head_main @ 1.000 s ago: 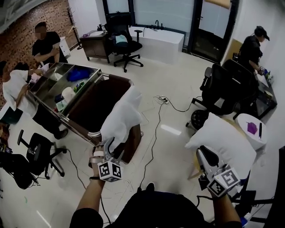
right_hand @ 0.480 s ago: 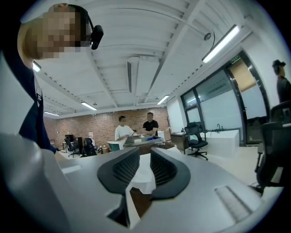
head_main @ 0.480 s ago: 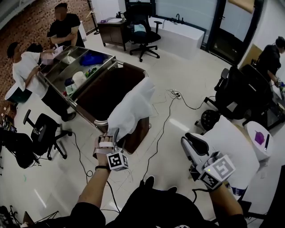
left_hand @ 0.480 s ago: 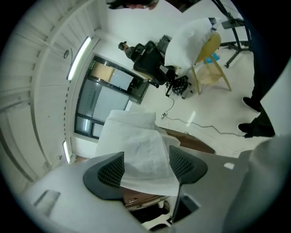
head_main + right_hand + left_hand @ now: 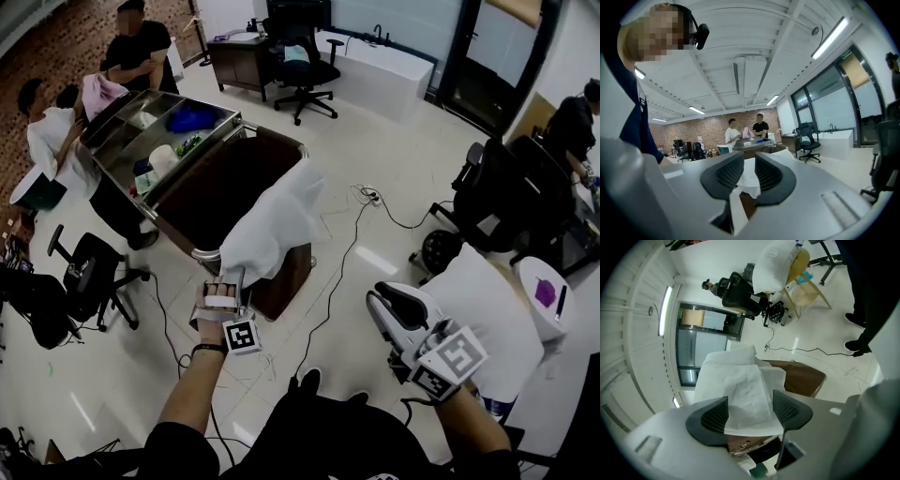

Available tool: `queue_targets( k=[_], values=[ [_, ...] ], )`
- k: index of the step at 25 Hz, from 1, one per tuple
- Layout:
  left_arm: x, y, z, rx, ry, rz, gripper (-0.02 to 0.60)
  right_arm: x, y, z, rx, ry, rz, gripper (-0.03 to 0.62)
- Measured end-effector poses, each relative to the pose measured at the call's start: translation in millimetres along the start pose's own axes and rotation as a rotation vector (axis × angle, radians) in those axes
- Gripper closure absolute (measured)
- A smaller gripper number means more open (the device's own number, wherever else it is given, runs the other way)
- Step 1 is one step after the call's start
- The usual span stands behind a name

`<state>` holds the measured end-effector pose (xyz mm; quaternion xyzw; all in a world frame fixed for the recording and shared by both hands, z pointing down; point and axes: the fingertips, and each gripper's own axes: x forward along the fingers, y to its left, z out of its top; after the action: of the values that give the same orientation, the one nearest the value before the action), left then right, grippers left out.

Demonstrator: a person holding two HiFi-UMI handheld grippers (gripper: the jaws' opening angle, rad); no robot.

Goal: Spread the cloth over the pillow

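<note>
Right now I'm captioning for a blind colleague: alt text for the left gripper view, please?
The left gripper, its jaws wide but just closing, has the hanging end of a white cloth between them, not yet pinched. The cloth drapes a brown cart; beyond, a white pillow sits on a chair.

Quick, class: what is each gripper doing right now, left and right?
Left gripper: open, jaws just closing slightly, white cloth hanging between them, not pinched.
Right gripper: narrowly open, having just opened a little, nothing between its jaws.
</note>
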<state>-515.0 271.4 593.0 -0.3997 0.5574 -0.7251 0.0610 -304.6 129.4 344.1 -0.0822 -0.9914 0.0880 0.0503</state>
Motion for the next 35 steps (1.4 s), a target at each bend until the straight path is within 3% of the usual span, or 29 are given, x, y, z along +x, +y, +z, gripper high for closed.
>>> queue_targets(
  k=[2,6,9,16,21,25,29,32,35],
  values=[
    [-1,4,-1,-0.003,-0.004,0.021,0.336,1,0,0,-0.005,-0.002,0.003,0.513],
    [-13,21,6,-0.006,-0.039,0.064,0.523,6,2,-1,-0.024,0.003,0.014,0.513],
    [-23,34,12,-0.017,-0.067,0.075,0.576,13,4,-4,-0.028,0.014,0.023,0.513],
    [-66,104,18,-0.109,-0.129,0.144,0.581,38,2,-26,-0.106,0.089,0.034,0.513],
    [-97,163,20,-0.186,-0.200,0.198,0.581,64,-3,-49,-0.258,0.161,0.028,0.513],
    [-118,203,23,-0.244,-0.250,0.218,0.581,90,-14,-85,-0.385,0.279,0.014,0.503],
    [-129,230,24,-0.258,-0.275,0.231,0.581,111,-27,-110,-0.489,0.356,-0.013,0.479],
    [-131,239,27,-0.304,-0.310,0.197,0.581,125,-26,-114,-0.482,0.376,-0.016,0.474],
    [-129,243,28,-0.383,-0.354,0.138,0.581,136,-3,-96,-0.367,0.304,0.008,0.473]
  ],
)
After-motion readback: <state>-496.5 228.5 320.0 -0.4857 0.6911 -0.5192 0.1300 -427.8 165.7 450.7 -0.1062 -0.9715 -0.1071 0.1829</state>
